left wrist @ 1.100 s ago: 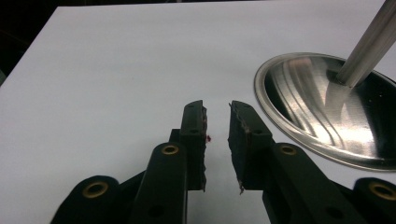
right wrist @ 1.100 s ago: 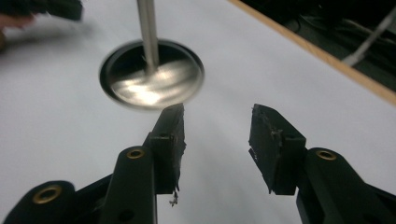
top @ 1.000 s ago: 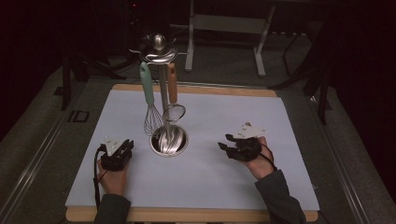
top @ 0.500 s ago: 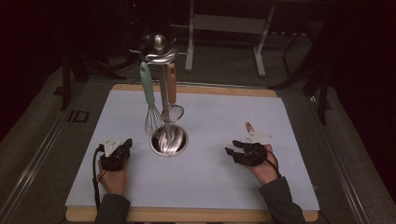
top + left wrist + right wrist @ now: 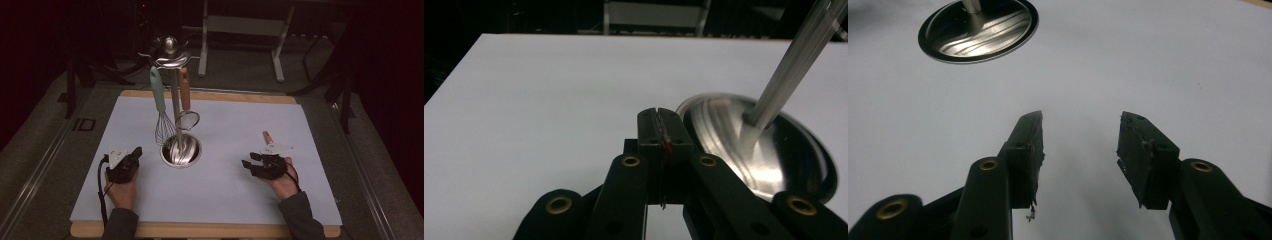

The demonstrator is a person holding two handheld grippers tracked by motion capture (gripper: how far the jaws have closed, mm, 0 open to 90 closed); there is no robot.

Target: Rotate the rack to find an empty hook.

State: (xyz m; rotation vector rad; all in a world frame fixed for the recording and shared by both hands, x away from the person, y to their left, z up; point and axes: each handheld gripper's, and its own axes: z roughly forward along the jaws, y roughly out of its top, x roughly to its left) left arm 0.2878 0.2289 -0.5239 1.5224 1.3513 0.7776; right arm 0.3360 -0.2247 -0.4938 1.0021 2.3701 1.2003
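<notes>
A steel utensil stand [image 5: 172, 95] rises from a round, shiny base [image 5: 181, 150] on the white mat. From its top hang a whisk with a teal handle [image 5: 159, 102] and a small strainer with a wooden handle [image 5: 185, 100]. My left gripper [image 5: 135, 152] rests on the mat left of the base, and its jaws [image 5: 658, 113] are shut with nothing between them; the base [image 5: 769, 150] lies just to their right. My right gripper [image 5: 250, 160] sits on the mat right of the base. Its jaws [image 5: 1080, 125] have just been opening, and only bare mat lies between them.
The white mat [image 5: 250, 115] covers a wooden board [image 5: 200, 230] on a dark table. A short orange-brown stub [image 5: 267, 136] pokes out just beyond the right gripper; I cannot tell what it is. Metal frame legs [image 5: 240, 30] stand behind the table.
The right hand has sunk toward the mat and come slightly nearer to me, and the gap between its jaws has widened. The left hand has stayed in place.
</notes>
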